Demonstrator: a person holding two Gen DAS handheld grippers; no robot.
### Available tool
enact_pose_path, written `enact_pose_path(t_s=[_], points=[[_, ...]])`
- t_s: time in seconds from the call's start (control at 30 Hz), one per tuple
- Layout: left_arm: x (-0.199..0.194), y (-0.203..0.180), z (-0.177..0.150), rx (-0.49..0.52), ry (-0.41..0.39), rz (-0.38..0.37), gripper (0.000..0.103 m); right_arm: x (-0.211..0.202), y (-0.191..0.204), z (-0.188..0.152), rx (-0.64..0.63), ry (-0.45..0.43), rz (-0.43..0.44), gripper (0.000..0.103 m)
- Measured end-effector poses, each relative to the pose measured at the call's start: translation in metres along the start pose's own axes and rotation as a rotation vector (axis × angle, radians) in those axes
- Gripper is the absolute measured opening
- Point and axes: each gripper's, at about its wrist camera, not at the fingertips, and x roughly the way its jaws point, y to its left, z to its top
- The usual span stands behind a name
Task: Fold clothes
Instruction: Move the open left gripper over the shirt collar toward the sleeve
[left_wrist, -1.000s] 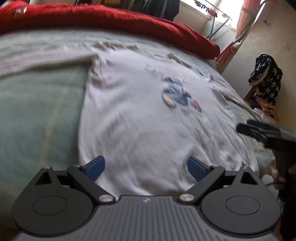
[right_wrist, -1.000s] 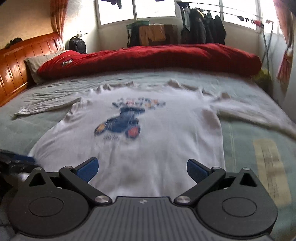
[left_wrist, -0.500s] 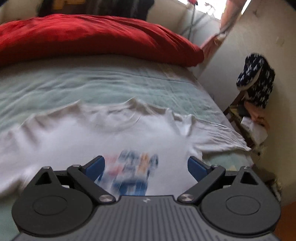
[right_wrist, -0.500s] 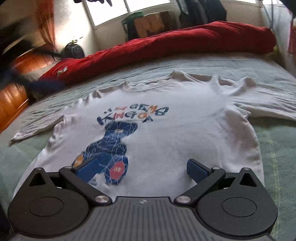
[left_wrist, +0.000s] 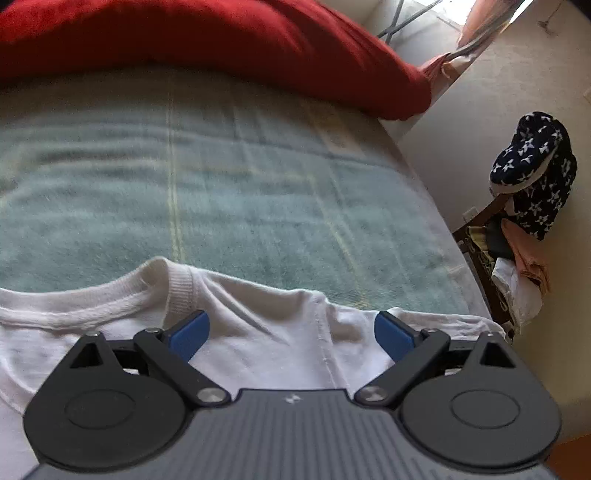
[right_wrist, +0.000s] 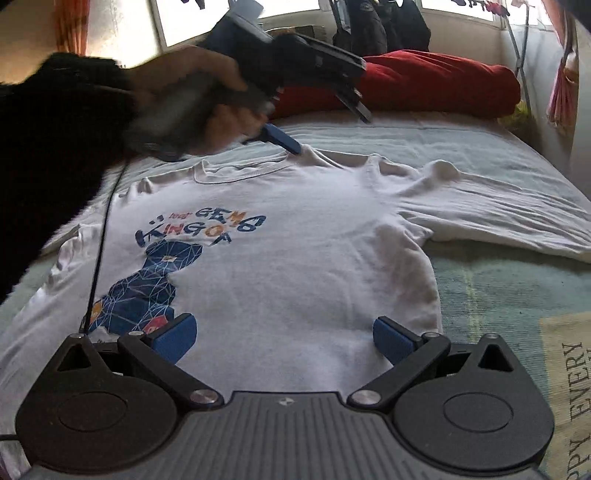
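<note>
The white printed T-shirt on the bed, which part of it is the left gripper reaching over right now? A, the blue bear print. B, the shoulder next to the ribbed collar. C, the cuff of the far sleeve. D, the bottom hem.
B: the left gripper, jaws open, sits over the shoulder of the white printed T-shirt, just beside its ribbed collar; the right wrist view shows one of its fingertips at the neckline.

You're in a home bedroom: a bed (right_wrist: 498, 295) under your grippers, a red duvet (right_wrist: 424, 85) ahead, clothes hanging at the window (right_wrist: 380, 22) beyond.
</note>
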Motion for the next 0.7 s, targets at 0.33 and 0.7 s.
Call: enact_pose_path(t_s=[0.33,0.7], points=[[0.008,0.003,0.008,0.029,-0.063,0.036,0.095,0.005,0.004,-0.001,-0.016,0.005,-0.009,0.103],[0.011,-0.001,-0.015,0.135,0.009,0.046,0.096,0.007,0.004,-0.002,-0.025,0.003,-0.018,0.103]])
